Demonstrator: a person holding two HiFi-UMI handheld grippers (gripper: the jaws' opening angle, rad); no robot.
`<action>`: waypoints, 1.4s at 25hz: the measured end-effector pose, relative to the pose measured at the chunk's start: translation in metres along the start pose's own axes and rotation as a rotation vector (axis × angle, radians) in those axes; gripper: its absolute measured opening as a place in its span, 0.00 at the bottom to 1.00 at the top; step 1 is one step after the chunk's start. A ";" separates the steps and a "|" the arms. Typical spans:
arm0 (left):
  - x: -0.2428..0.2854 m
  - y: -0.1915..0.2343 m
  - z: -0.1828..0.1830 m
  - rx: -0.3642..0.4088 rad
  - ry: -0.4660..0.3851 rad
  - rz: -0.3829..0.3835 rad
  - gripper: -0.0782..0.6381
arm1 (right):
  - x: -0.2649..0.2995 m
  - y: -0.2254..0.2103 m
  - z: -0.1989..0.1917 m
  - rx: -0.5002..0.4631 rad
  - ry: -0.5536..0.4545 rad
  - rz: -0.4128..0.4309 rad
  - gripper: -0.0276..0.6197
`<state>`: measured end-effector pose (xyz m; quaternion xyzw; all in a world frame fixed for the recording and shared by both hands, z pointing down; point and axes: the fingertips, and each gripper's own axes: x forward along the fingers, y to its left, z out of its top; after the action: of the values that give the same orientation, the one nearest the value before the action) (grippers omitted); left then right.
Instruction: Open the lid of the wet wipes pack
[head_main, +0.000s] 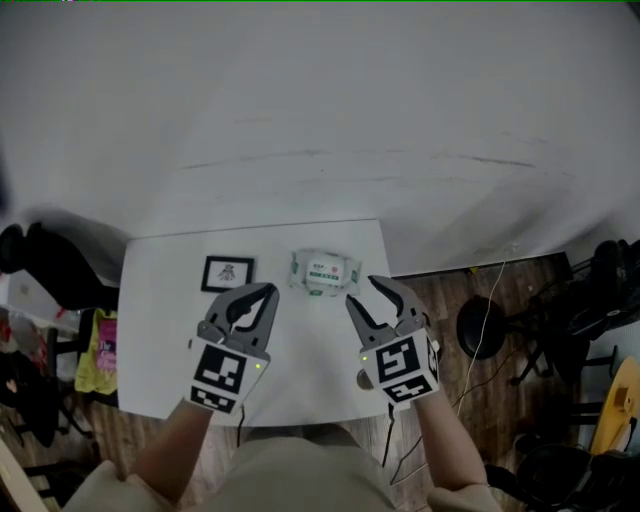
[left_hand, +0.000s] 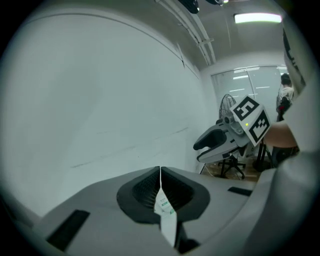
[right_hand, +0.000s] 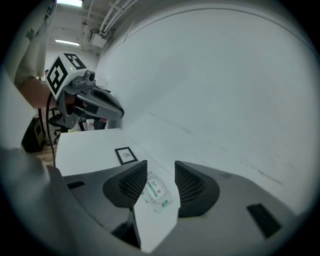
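- White table w/ wet wipes pack nr far edge.
- Left gripper: jaws pressed together, empty.
- Right gripper: jaws apart, nothing btwn.

**Grey jaws, black-and-white cubes**

The left grey plastic two-jaw gripper and the right grey plastic two-jaw gripper have dark ribbed pads. Each carries a white cube with black square markers and a small green light. The person wears beige clothing.

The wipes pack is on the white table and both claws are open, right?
Not quite. The left claw is shut, as the left gripper view shows; only the right claw is open. The wipes pack does lie on the white table.
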<state>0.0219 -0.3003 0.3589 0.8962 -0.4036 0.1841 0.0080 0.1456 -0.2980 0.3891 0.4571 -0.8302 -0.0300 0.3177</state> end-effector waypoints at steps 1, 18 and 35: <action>0.007 0.003 -0.005 0.014 0.012 -0.002 0.14 | 0.011 0.000 -0.004 -0.015 0.015 -0.002 0.33; 0.128 0.010 -0.102 -0.056 0.150 -0.110 0.14 | 0.163 0.024 -0.111 -0.133 0.250 0.061 0.33; 0.195 -0.006 -0.220 -0.045 0.362 -0.173 0.14 | 0.222 0.056 -0.178 -0.319 0.366 0.133 0.34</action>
<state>0.0732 -0.4006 0.6299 0.8794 -0.3210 0.3319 0.1161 0.1185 -0.3952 0.6605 0.3432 -0.7719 -0.0563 0.5322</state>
